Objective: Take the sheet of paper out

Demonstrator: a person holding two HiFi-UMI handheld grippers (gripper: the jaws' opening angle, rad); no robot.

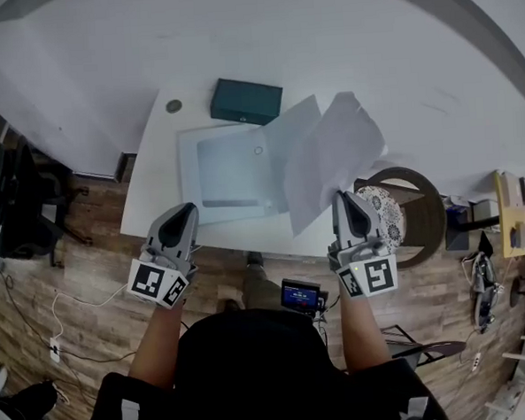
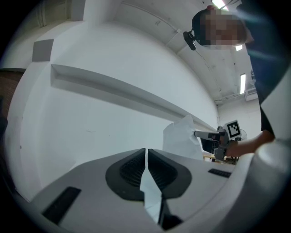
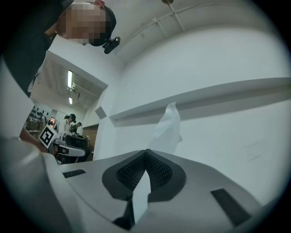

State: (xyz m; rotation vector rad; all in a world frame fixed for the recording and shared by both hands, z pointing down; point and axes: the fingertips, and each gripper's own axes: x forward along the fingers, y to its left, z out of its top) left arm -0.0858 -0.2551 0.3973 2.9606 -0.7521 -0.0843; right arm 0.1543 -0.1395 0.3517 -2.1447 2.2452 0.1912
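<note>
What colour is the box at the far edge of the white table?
Dark teal. The box shows best in the head view.

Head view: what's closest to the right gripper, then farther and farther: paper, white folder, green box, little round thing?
1. Paper, held in the right gripper.
2. White folder, on its left.
3. Green box, at the table's back.
4. Little round thing, back left corner.

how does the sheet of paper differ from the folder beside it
The sheet of paper is white, bowed and creased; the folder is flat with a greyer panel. The sheet is lifted by the right gripper at the right end of the table; the folder lies nearer the left gripper. Both are thin and pale; each gripper is shut on a thin white edge.
</note>
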